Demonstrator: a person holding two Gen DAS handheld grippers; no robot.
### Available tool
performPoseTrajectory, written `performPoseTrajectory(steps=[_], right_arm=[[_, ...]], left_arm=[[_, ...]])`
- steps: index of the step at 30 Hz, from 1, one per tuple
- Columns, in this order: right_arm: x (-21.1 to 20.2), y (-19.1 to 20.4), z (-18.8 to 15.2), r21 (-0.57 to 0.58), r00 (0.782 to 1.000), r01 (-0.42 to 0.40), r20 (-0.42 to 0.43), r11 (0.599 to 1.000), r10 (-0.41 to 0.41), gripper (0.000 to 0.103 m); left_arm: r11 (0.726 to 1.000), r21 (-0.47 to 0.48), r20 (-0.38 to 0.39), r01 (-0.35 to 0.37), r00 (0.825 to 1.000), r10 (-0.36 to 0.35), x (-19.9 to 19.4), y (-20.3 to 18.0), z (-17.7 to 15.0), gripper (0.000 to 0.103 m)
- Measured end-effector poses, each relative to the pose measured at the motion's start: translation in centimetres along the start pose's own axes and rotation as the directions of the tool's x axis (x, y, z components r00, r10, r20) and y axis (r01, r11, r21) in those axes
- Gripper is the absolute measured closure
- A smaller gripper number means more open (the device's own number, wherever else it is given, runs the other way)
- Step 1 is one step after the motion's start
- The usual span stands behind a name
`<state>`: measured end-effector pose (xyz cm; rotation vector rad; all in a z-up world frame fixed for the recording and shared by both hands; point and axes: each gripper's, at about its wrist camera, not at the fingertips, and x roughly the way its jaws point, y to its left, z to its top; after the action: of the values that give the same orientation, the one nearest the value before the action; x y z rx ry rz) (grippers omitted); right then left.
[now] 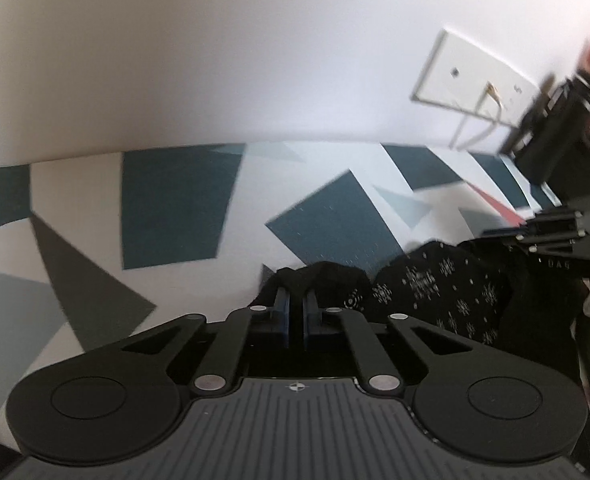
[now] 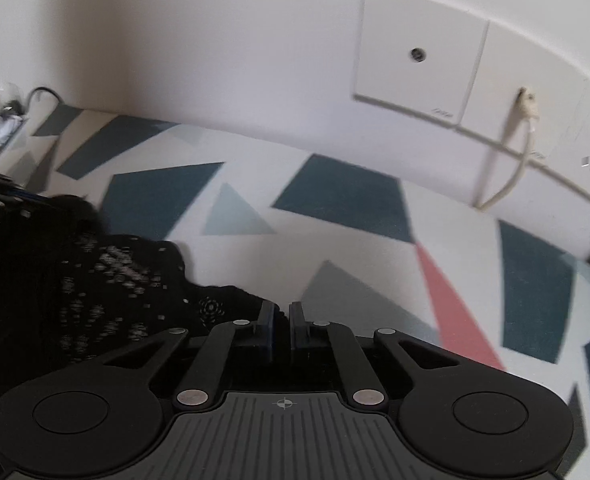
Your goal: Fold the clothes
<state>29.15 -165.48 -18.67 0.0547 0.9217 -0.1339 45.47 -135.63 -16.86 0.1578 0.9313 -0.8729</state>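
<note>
Garment (image 1: 435, 292): black knit with small white snowflake motifs, bunched low between my two grippers, over a sheet (image 1: 175, 216) printed in teal, grey and pink shapes. Wall (image 1: 215, 60) and a socket plate (image 2: 419, 60) sit behind.

Left gripper (image 1: 296, 304): jaws nearly together, a narrow slit between the blue pads, black fabric gathered at the tips. I read it as pinching a corner or edge of the cloth.

Right gripper (image 2: 279, 316): jaws likewise almost closed, a thin fold of the dark fabric caught at the tips. In the left view its fingers show at the far right edge, level with the top of the cloth.

Step, as I judge it: both grippers hold one edge of the garment, lifted or carried ahead of a fold. No crease is visible; the cloth looks crumpled rather than flat.

Orientation: the held edge runs roughly left to right between my grippers, so I take the long axis as crosswise to my view. Which end is collar or hem, I cannot tell.

Next move calls for: spreading the two grips apart to tension the edge, then laying the cloth flat on the sheet before folding
</note>
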Motion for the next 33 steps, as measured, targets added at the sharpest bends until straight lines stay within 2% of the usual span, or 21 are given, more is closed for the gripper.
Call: performPoseTrajectory(steps=[5,12,13,14,15,16,17,18,20,24,27,30,33], right_arm=[[-0.9,-2.8,-0.1,0.185,0.990,0.103,0.080,0.977,-0.119,0.099],[-0.1,-3.3,-1.2,0.200,0.986,0.143,0.057,0.969,-0.157,0.098],[0.0,-3.5,-1.3,0.206,0.988,0.133,0.054,0.969,-0.147,0.096],[0.0,-3.6,-1.3,0.208,0.989,0.122,0.054,0.971,-0.136,0.089],[-0.2,-3.8,-1.2,0.209,0.991,0.110,0.055,0.972,-0.124,0.080],[-0.5,-3.8,-1.2,0.212,0.992,0.099,0.061,0.972,-0.114,0.066],[-1.2,-3.9,-1.2,0.213,0.991,0.090,0.077,0.973,-0.108,0.066],[-2.1,-4.1,-1.2,0.215,0.990,0.080,0.096,0.973,-0.103,0.065],[-4.0,-4.7,-1.4,0.239,0.987,0.078,0.119,0.968,-0.109,0.064],[-8.4,-6.7,-3.7,0.330,0.981,0.092,0.131,0.939,-0.142,0.064],[-11.1,-7.8,-6.3,0.393,0.977,0.138,0.096,0.909,-0.190,0.064],[-13.9,-8.5,-9.5,0.459,0.968,0.202,0.043,0.865,-0.248,0.064],[-16.7,-8.8,-12.7,0.534,0.961,0.236,-0.002,0.812,-0.278,0.064]], left_arm=[[0.998,-0.049,0.079,-0.051,0.995,0.055,-0.5,0.2,0.7,0.098],[0.989,-0.109,0.079,-0.099,0.991,0.108,1.4,0.3,0.7,0.098],[0.988,-0.121,0.079,-0.099,0.991,0.109,1.5,0.3,0.7,0.098],[0.988,-0.116,0.078,-0.100,0.991,0.110,1.6,0.2,0.7,0.097],[0.990,-0.099,0.072,-0.103,0.991,0.110,1.7,0.0,0.8,0.094],[0.991,-0.087,0.063,-0.104,0.992,0.110,1.6,-0.3,1.0,0.091],[0.992,-0.075,0.055,-0.105,0.992,0.110,1.6,-0.5,1.3,0.078],[0.992,-0.067,0.050,-0.109,0.992,0.112,1.4,-0.7,1.4,0.059],[0.993,-0.042,0.080,-0.115,0.990,0.118,0.2,-1.5,1.6,0.044],[0.994,0.011,0.119,-0.111,0.987,0.109,-2.4,-3.0,1.5,0.043],[0.994,0.043,0.116,-0.100,0.989,0.095,-4.2,-3.8,0.6,0.040],[0.993,0.046,0.108,-0.113,0.988,0.107,-6.3,-4.3,-1.0,0.040],[0.992,-0.001,0.081,-0.123,0.989,0.122,-8.7,-4.0,-2.6,0.040]])
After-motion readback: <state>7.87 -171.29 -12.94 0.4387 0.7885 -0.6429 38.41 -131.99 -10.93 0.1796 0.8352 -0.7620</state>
